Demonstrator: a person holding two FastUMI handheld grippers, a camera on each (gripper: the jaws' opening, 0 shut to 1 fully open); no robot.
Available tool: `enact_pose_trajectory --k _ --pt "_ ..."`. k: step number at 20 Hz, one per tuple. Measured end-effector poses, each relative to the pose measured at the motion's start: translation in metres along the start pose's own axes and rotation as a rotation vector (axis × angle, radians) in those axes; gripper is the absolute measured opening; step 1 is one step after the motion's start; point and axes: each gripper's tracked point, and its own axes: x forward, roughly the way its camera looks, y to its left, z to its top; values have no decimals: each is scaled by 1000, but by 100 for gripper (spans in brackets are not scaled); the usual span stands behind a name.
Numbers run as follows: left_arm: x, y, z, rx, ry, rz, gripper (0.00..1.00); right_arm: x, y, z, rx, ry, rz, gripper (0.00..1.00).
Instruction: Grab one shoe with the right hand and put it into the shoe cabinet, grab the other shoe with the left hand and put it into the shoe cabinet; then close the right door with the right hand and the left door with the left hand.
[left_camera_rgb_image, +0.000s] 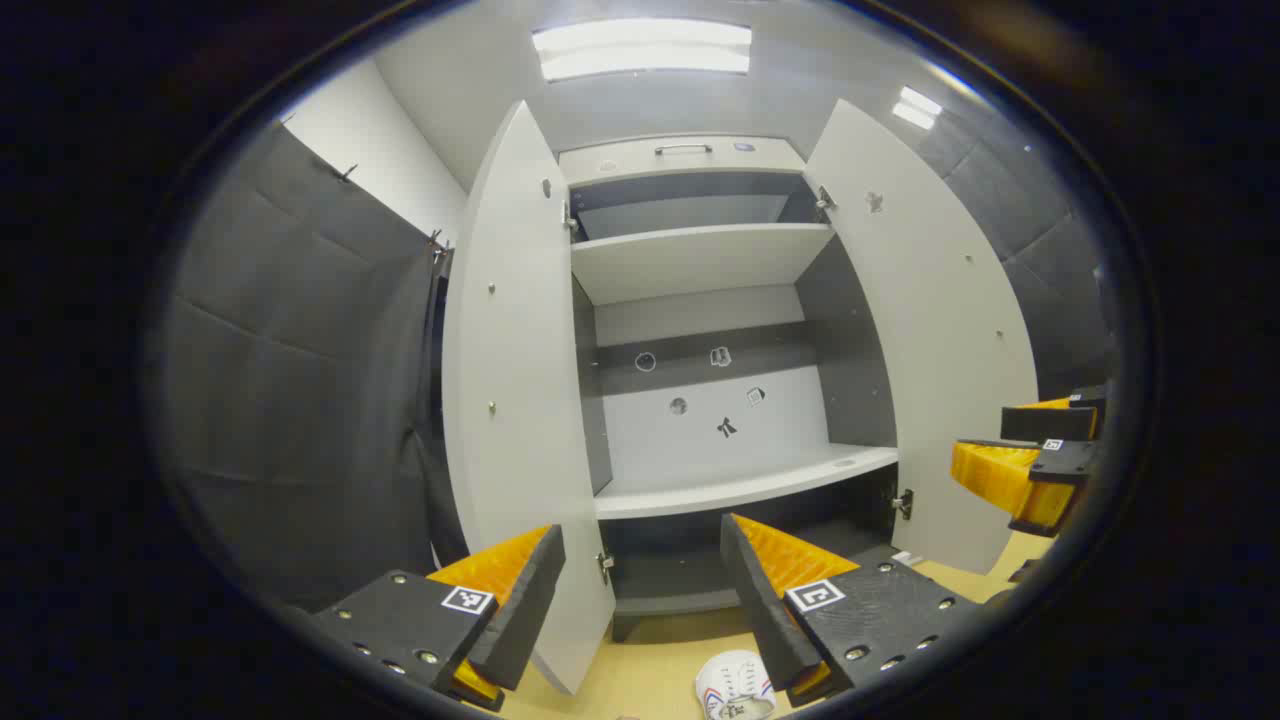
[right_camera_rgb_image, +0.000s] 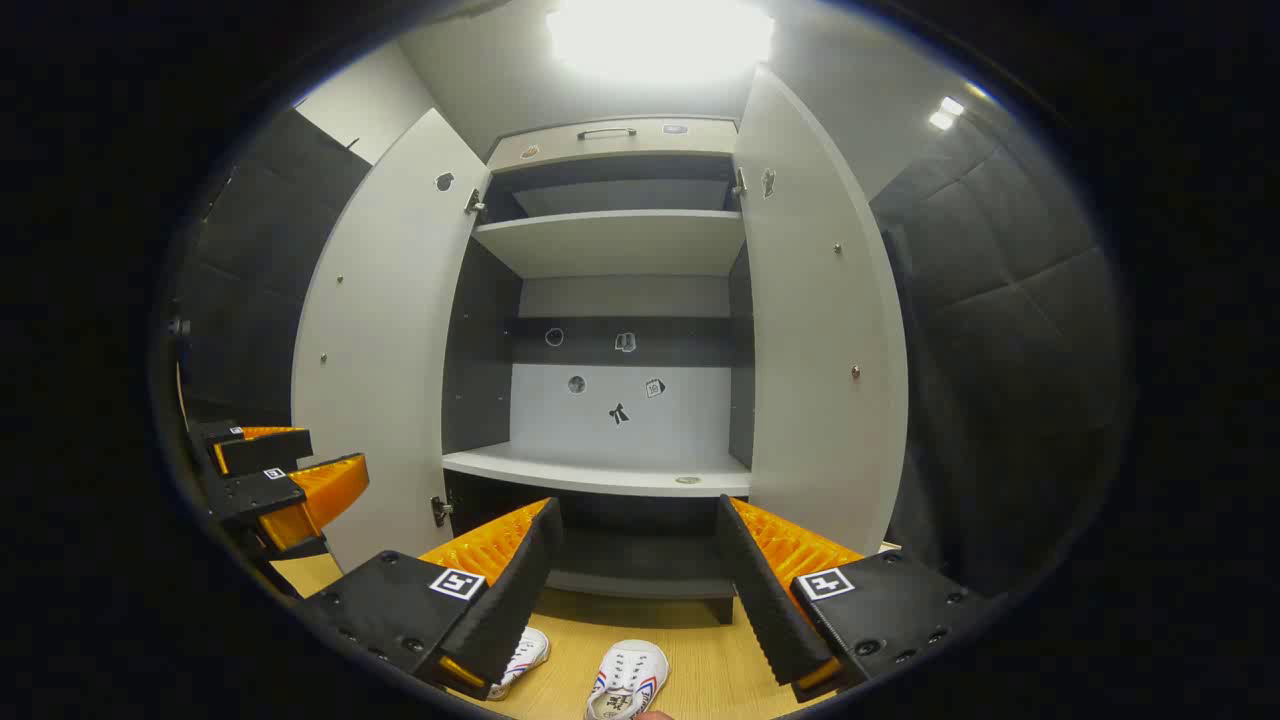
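A tall white shoe cabinet (left_camera_rgb_image: 700, 260) (right_camera_rgb_image: 610, 240) stands ahead with both doors swung wide; its left door (left_camera_rgb_image: 515, 380) (right_camera_rgb_image: 385, 340) and right door (left_camera_rgb_image: 925, 330) (right_camera_rgb_image: 820, 320) flank bare shelves. Two white shoes with red and blue stripes lie on the wooden floor in front of it: one (right_camera_rgb_image: 628, 678) (left_camera_rgb_image: 735, 685) near the middle, the other (right_camera_rgb_image: 522, 655) partly behind my right gripper's left finger. My left gripper (left_camera_rgb_image: 640, 600) is open above the floor. My right gripper (right_camera_rgb_image: 635, 590) is open too, above the shoes. Each gripper also shows at the other view's edge: right (left_camera_rgb_image: 1040, 460), left (right_camera_rgb_image: 270, 480).
Padded dark grey walls (left_camera_rgb_image: 300, 380) (right_camera_rgb_image: 1000, 340) close in on both sides of the cabinet. The floor (right_camera_rgb_image: 700, 660) is light wood. A drawer with a handle (left_camera_rgb_image: 683, 150) tops the cabinet. Small stickers mark the cabinet's back panel (right_camera_rgb_image: 620, 400).
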Motion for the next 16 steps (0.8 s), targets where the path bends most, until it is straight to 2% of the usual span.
enact_pose_trajectory --k 8,16 --pt "-2 3 1 16 4 19 91 8 -22 -22 41 67 -62 98" --pt "-5 5 2 27 9 27 90 7 -25 -33 46 94 -64 98"
